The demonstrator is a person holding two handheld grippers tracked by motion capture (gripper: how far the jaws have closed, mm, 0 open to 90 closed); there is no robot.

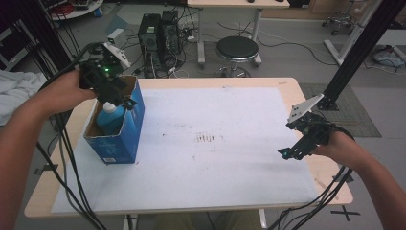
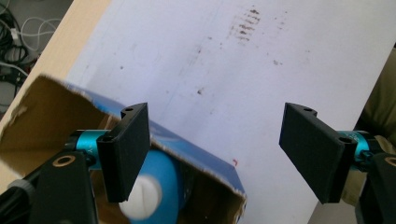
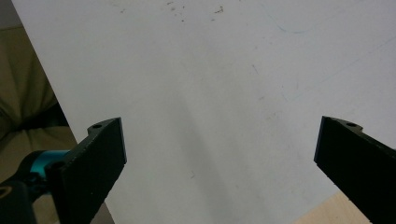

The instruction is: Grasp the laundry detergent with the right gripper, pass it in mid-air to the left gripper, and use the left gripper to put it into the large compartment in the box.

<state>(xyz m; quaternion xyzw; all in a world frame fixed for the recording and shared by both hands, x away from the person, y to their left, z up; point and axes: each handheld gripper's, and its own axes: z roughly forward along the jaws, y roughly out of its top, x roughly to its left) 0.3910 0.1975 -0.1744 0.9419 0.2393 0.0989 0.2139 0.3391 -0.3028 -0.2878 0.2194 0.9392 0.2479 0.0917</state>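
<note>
Seen from the high view: left hand-held gripper [image 1: 116, 97] poised over the open top of a blue cardboard box [image 1: 125, 130] standing near the desk's [image 1: 297, 91] left edge, on a white sheet [image 1: 215, 158] covering most of the desk top. Inside the box, a blue bottle [image 1: 109, 116] with a white cap, upright or nearly so, long axis running up toward the box mouth. In the left gripper view, bottle [image 2: 161, 186] directly below and slightly to the side of one black pad [image 2: 126, 151], cap end facing the camera, box rim [image 2: 201, 156] passing between the two pads. Jaws spread apart, nothing pinched, neither pad pressing on the bottle or the cardboard.

Right hand-held gripper [image 1: 293, 152] well apart from the box, low over the right side of the desk, pointing inward across the white sheet [image 3: 210, 84]. In the right gripper view, jaws spread wide with bare sheet between them, gripping nothing.

Key relation: bottle straight beneath the left hand-held gripper, inside the box walls, so any reach for it a plain descent along the bottle's own axis. Left hand far nearer than the right. Likely snag: a pad catching the torn cardboard rim on the way down.
</note>
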